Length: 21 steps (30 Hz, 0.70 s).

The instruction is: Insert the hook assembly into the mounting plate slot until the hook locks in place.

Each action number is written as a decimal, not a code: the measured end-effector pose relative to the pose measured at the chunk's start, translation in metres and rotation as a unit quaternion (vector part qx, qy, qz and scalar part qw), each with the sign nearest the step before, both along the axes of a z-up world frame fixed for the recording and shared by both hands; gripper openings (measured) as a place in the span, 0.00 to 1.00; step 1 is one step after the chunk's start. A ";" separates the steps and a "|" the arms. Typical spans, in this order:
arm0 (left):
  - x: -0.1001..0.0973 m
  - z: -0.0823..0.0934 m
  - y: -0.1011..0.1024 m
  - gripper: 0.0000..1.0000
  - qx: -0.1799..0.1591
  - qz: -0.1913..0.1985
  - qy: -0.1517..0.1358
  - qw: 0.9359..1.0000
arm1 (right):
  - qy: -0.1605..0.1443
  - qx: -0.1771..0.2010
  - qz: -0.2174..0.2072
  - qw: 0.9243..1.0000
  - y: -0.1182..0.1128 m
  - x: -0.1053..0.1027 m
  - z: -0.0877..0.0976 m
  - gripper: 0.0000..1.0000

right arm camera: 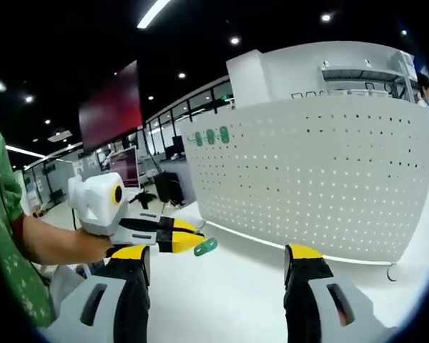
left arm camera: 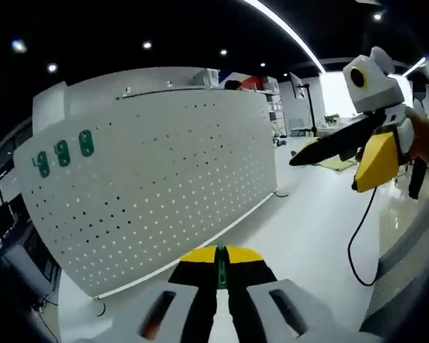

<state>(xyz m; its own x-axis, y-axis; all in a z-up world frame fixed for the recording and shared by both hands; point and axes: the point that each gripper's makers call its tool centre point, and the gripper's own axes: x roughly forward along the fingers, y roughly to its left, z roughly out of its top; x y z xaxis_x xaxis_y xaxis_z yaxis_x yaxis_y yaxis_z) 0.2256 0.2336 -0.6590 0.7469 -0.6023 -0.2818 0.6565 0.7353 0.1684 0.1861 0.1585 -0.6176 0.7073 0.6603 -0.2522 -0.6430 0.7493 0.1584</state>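
Left tongs (left arm camera: pixel 220 266): closed on small green plastic hook (left arm camera: pixel 220 270), ready for insertion.
Right tongs (right arm camera: pixel 218 275): wide open, empty.
White perforated pegboard panel (right arm camera: pixel 314 179): upright on bench (right arm camera: pixel 236 286), far side.

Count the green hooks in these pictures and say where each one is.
4: three hang in a row at the pegboard's upper left; one is clamped in the left gripper. Others may be hidden.
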 end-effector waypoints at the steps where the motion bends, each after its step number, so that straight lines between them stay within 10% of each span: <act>1: -0.003 0.006 0.001 0.02 -0.005 -0.002 -0.005 1.000 | -0.001 0.000 0.001 1.000 0.001 -0.001 0.002 0.78; 21: -0.054 0.087 0.018 0.02 -0.085 -0.034 -0.074 0.993 | -0.024 0.045 0.043 0.998 0.030 -0.025 0.051 0.63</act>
